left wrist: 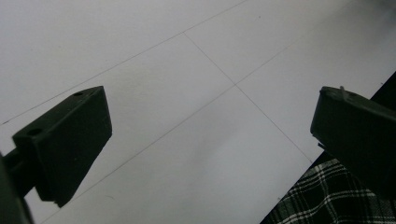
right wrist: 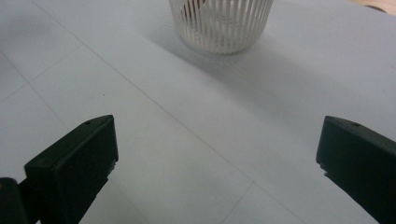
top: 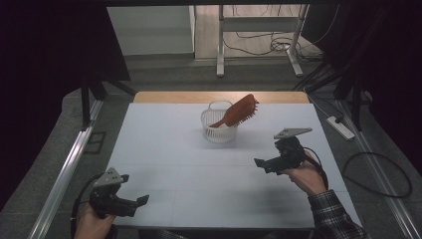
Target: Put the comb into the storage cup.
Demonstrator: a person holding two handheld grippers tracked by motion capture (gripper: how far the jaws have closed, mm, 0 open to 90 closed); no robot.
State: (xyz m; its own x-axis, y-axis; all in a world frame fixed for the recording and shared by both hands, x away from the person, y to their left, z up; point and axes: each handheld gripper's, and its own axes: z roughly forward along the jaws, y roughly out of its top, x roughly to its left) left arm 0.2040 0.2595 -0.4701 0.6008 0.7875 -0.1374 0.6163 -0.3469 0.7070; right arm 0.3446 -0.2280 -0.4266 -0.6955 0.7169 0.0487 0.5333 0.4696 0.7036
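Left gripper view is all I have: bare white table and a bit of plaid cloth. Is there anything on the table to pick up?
Observer: Yes. A white slatted basket stands toward the far middle of the table.
Operator: Anything in it?
Observer: A reddish-brown hairbrush leans in it, handle down, bristle head sticking out over the rim to the right.
Operator: Where is the right gripper?
Observer: The right gripper is on the right side, nearer than the basket, jaws open and empty, facing the basket.
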